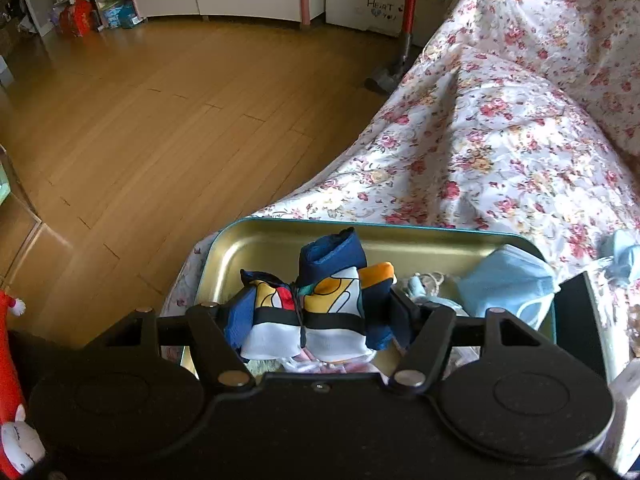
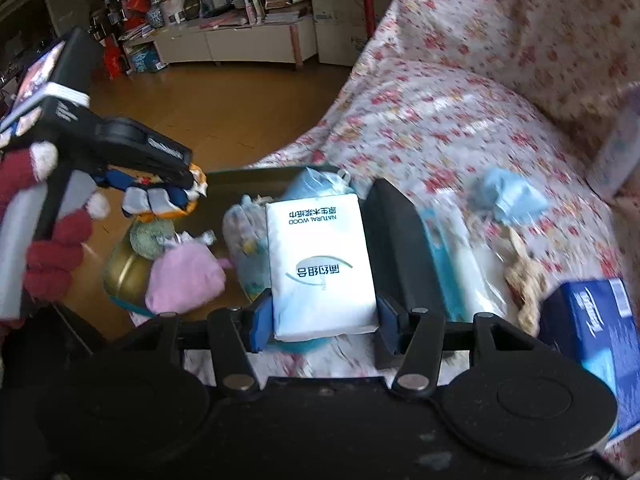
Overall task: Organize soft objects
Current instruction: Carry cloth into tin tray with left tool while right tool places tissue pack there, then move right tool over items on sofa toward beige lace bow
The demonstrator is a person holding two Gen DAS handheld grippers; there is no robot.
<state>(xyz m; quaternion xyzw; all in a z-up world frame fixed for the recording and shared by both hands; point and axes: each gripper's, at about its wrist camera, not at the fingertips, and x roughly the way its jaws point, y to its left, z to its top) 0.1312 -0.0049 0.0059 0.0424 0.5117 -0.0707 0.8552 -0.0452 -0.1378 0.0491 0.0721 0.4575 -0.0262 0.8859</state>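
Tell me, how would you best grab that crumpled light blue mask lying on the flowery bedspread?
Pinch the crumpled light blue mask at its bunched-up middle, coming straight down from above. It lies loose on the floral bedspread, in a small raised heap, so the middle probably gives the jaws the most cloth to close on. Its thin edges lie low against the cover and would likely slip.

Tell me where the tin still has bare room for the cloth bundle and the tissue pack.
The tin is bare along its far-left floor, between the rim and the colourful cloth bundle. The right side is crowded by the blue face mask and small items. Beyond the tin, the floral sheet lies open. The tissue pack would probably only fit on top.
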